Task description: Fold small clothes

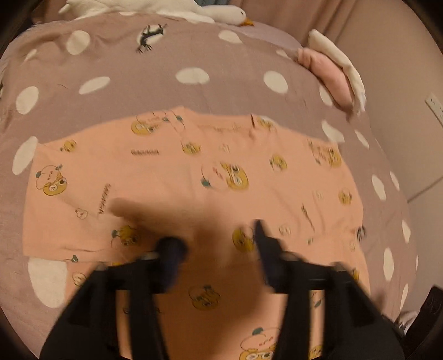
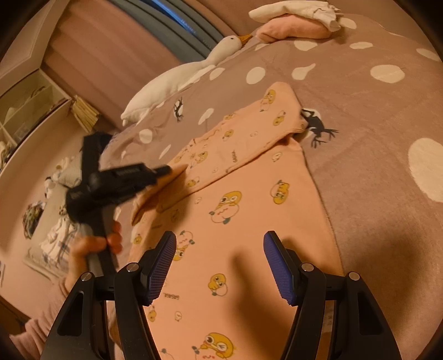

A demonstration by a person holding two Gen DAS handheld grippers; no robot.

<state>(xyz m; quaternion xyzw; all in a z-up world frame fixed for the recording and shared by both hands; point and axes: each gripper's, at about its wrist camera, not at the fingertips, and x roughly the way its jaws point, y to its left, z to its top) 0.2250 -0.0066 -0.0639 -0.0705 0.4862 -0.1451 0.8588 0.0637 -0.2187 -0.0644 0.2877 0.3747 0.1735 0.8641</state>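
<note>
A small peach top point(image 1: 171, 177) printed with yellow cartoon figures lies flat on the mauve spotted bedspread point(image 1: 138, 77). My left gripper point(image 1: 217, 243) hovers over its near part, blurred, jaws apart with only flat cloth below them. In the right wrist view the top point(image 2: 249, 221) has one part folded across its body point(image 2: 243, 138). There the left gripper point(image 2: 163, 171), held by a hand point(image 2: 91, 246), has its tip at the folded part's left edge. My right gripper point(image 2: 220, 263) stands open above the lower part of the top, with nothing between its blue pads point(image 2: 163, 263).
A white goose plush point(image 2: 177, 80) lies along the bed's far side. A pile of folded pink and white clothes point(image 2: 293, 25) sits at the bed's far corner. Left of the bed are the floor, a shelf unit point(image 2: 25, 105) and scattered items.
</note>
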